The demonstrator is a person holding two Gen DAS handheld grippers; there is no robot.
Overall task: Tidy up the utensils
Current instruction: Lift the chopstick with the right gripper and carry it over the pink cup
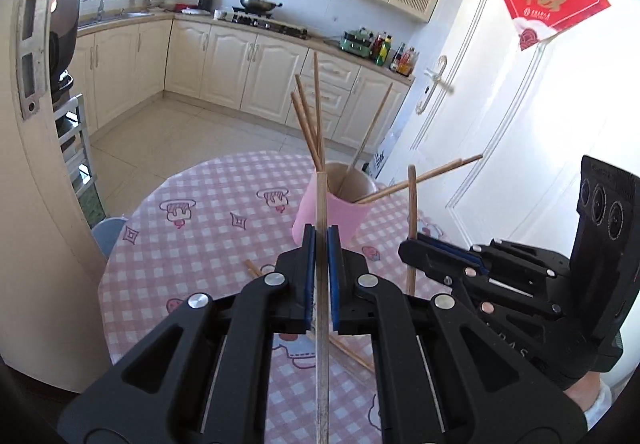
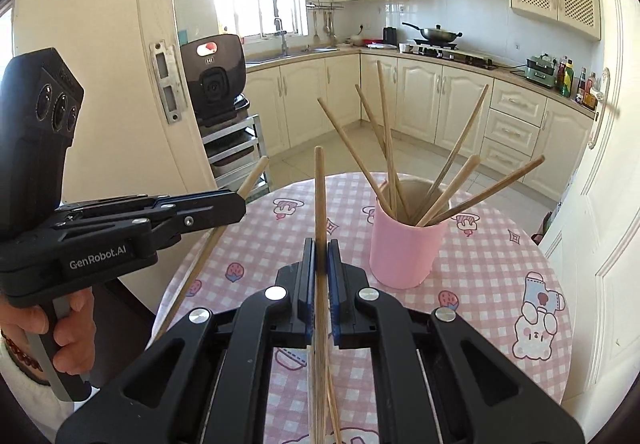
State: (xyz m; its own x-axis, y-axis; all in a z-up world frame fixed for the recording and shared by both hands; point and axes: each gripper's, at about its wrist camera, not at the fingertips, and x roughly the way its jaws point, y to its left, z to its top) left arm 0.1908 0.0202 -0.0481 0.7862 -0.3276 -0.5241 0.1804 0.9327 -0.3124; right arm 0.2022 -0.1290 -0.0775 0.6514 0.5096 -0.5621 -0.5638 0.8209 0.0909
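Clamping one chopstick each, both tongs (image 1: 321,240) (image 2: 321,252) near the pink cup (image 2: 404,248).

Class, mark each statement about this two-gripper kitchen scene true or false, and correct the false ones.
1. The left gripper is clamped on a wooden chopstick. True.
2. The right gripper is open and empty. False: it is shut on another wooden chopstick.
3. The pink cylindrical cup lies on its side. False: it stands upright, holding chopsticks.
4. The round table has a pink checked tablecloth. True.
5. Loose chopsticks lie on the cloth. True.
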